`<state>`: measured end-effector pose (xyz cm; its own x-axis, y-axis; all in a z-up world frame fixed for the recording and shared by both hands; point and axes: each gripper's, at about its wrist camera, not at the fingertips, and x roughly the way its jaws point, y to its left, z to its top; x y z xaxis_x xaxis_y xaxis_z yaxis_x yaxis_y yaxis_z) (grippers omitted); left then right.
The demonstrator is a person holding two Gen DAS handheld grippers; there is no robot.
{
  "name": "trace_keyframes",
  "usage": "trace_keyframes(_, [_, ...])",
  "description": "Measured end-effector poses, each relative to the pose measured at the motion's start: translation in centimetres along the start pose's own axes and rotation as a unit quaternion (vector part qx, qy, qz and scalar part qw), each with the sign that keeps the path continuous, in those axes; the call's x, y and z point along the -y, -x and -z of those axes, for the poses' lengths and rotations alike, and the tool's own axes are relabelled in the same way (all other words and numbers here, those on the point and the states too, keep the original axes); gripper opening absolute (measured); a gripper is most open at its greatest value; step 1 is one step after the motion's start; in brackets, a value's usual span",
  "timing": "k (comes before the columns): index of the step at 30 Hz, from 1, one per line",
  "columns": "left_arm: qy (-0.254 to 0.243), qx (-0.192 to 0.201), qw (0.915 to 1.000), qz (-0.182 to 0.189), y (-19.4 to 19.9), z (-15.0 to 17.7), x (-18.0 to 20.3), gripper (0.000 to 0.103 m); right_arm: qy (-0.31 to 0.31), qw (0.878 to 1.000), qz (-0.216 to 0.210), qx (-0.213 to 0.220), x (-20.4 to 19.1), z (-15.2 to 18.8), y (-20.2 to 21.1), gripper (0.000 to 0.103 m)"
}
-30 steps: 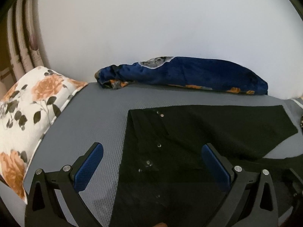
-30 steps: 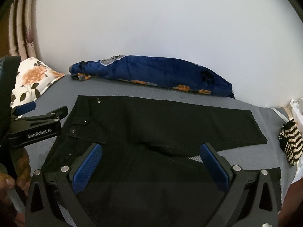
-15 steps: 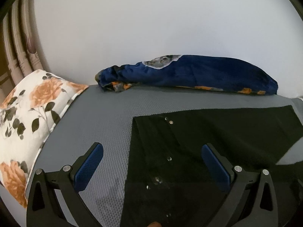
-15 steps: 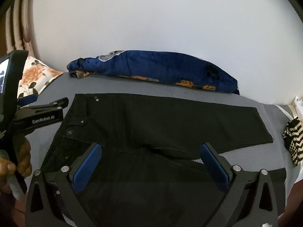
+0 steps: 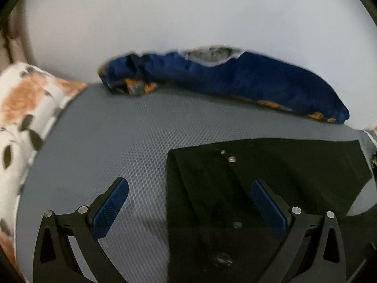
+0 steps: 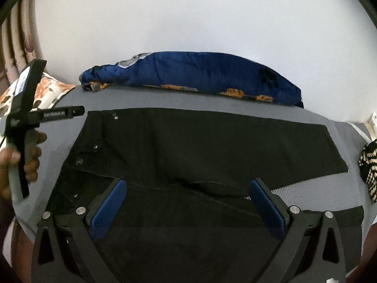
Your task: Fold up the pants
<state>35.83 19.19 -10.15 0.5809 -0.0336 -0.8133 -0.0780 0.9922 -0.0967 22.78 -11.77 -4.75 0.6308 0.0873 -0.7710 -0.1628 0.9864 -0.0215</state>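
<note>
Black pants (image 6: 200,146) lie flat on the grey bed (image 6: 235,108), waistband with metal buttons to the left, both legs running right. In the left wrist view the waistband end of the pants (image 5: 259,176) fills the lower right. My left gripper (image 5: 188,193) hovers open above the waistband's left edge, nothing between its blue pads. My right gripper (image 6: 187,193) is open above the crotch area, holding nothing. The left gripper (image 6: 70,113) also shows at the left of the right wrist view, held by a hand (image 6: 30,162).
A rolled blue blanket (image 6: 200,75) lies along the back by the white wall. A floral pillow (image 5: 21,118) sits at the left end of the bed. A black-and-white striped item (image 6: 370,165) rests at the right edge.
The left gripper has swung left and lifted, so the pants sit further right and lower in its view. The right view has risen slightly; both grippers stayed open.
</note>
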Motion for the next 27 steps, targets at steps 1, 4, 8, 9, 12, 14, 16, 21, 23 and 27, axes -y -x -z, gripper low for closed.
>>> trace_keyframes(1, [0.001, -0.019, 0.9997, 0.014, -1.1, -0.4, -0.6, 0.103, -0.004, 1.000, -0.002, -0.002, 0.2, 0.0, -0.2, 0.103])
trace_keyframes(4, [0.003, -0.054, 0.9968, 0.059, -3.7, -1.2, -1.9, 0.098, -0.012, 1.000, -0.004, -0.008, 0.7, 0.3, -1.0, 0.103])
trace_keyframes(8, [-0.007, -0.071, 0.9951, 0.069, -6.4, -2.0, -2.2, 0.097, -0.016, 1.000, -0.006, -0.020, 1.3, 0.6, -2.2, 0.103])
trace_keyframes(9, [-0.010, -0.075, 0.9950, 0.065, -6.9, -2.1, -2.3, 0.091, -0.017, 1.000, -0.005, -0.024, 1.5, 0.7, -2.5, 0.103])
trace_keyframes(12, [-0.024, -0.100, 0.9913, 0.082, -9.0, -2.5, -2.0, 0.073, -0.022, 0.999, -0.006, -0.032, 2.0, 0.9, -3.2, 0.103])
trace_keyframes(14, [-0.034, -0.103, 0.9909, 0.080, -9.8, -2.7, -1.7, 0.073, -0.026, 0.999, -0.006, -0.036, 2.4, 0.9, -3.7, 0.103])
trace_keyframes(16, [-0.045, -0.087, 0.9901, 0.100, -10.1, -3.0, -1.4, 0.069, -0.028, 0.999, -0.005, -0.039, 2.8, 0.8, -4.0, 0.103])
trace_keyframes(21, [-0.011, -0.086, 0.9773, 0.193, -10.2, -3.0, -2.5, 0.026, -0.040, 0.998, 0.004, -0.044, 4.0, 1.0, -4.8, 0.103])
trace_keyframes(23, [-0.007, -0.080, 0.9770, 0.197, -9.6, -2.7, -2.7, 0.022, -0.046, 0.998, 0.007, -0.048, 4.7, 1.0, -5.1, 0.103])
trace_keyframes(27, [-0.034, -0.029, 0.9829, 0.179, -6.1, -2.0, -0.7, 0.020, -0.040, 0.998, -0.001, -0.049, 6.1, 0.2, -5.9, 0.103])
